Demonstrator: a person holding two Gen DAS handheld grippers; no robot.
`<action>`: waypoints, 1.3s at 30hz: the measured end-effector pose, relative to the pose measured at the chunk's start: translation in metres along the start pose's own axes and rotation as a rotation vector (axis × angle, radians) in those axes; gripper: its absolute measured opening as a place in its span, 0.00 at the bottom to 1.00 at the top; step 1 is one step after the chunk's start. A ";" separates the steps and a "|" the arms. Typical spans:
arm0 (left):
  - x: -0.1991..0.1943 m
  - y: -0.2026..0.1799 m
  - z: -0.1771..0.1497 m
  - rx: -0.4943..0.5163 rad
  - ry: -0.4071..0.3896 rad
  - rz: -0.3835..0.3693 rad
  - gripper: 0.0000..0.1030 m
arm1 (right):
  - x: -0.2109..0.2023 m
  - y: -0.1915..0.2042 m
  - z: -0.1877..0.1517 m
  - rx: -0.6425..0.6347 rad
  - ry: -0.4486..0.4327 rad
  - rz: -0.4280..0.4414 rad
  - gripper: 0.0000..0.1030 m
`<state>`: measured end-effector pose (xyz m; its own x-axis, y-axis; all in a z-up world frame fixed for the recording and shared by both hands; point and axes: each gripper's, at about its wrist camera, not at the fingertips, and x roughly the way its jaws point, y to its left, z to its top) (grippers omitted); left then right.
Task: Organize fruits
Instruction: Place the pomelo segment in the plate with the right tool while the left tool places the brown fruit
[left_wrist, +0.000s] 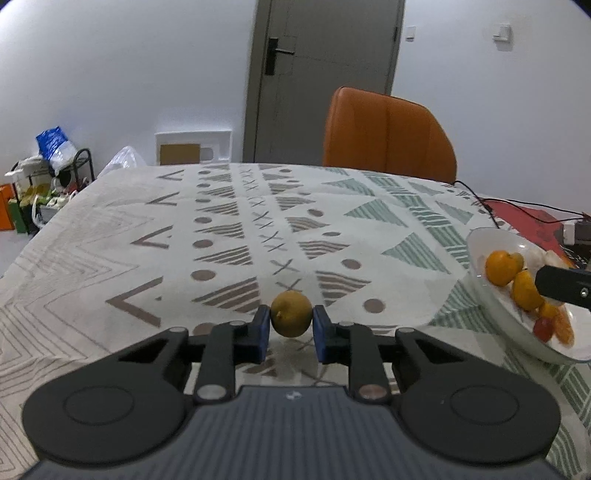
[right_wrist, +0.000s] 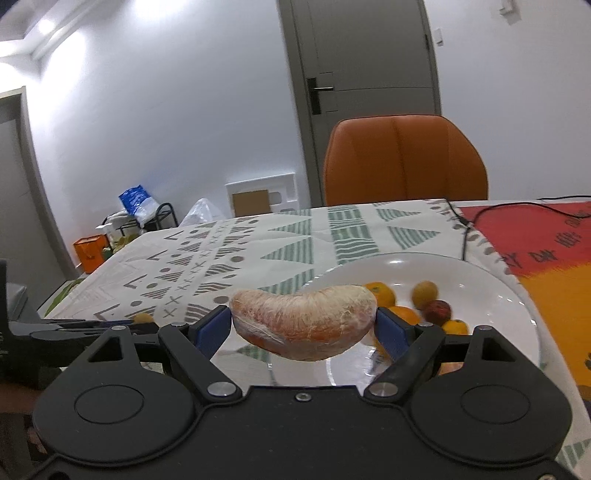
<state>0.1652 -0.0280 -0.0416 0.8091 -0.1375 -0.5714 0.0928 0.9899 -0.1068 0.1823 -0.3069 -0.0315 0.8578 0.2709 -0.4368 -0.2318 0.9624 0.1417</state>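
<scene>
Left claw (left_wrist: 291, 320) clamped on small yellow-green fruit (left_wrist: 291, 313), low over patterned cloth (left_wrist: 147, 229). Right claw (right_wrist: 303, 328) spread wide, gripping big wrapped pomelo segment (right_wrist: 303, 321) by both ends. White bowl (right_wrist: 509, 295) just ahead of right claw already holds several small fruits (right_wrist: 406, 302). Judge: mostly done; my two pieces left to drop in.

Beyond the tongs: cloth with grey and green geometric print (left_wrist: 229, 229) covering the table. Orange padded chair (left_wrist: 388, 134) at far edge. Grey door with black handle (left_wrist: 317, 74) behind it. Black cable (right_wrist: 476, 218) far right, crossing a red-orange mat (right_wrist: 543, 240).
</scene>
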 end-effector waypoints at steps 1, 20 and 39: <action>-0.001 -0.002 0.001 0.004 -0.003 -0.005 0.22 | -0.002 -0.003 -0.001 0.004 -0.001 -0.005 0.79; -0.016 -0.061 0.012 0.075 -0.040 -0.103 0.22 | -0.028 -0.048 -0.016 0.078 -0.015 -0.082 0.79; -0.015 -0.111 0.013 0.142 -0.036 -0.183 0.22 | -0.048 -0.082 -0.029 0.148 -0.034 -0.106 0.82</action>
<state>0.1502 -0.1358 -0.0102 0.7913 -0.3163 -0.5233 0.3182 0.9438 -0.0893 0.1469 -0.3980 -0.0476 0.8893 0.1648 -0.4265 -0.0715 0.9714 0.2264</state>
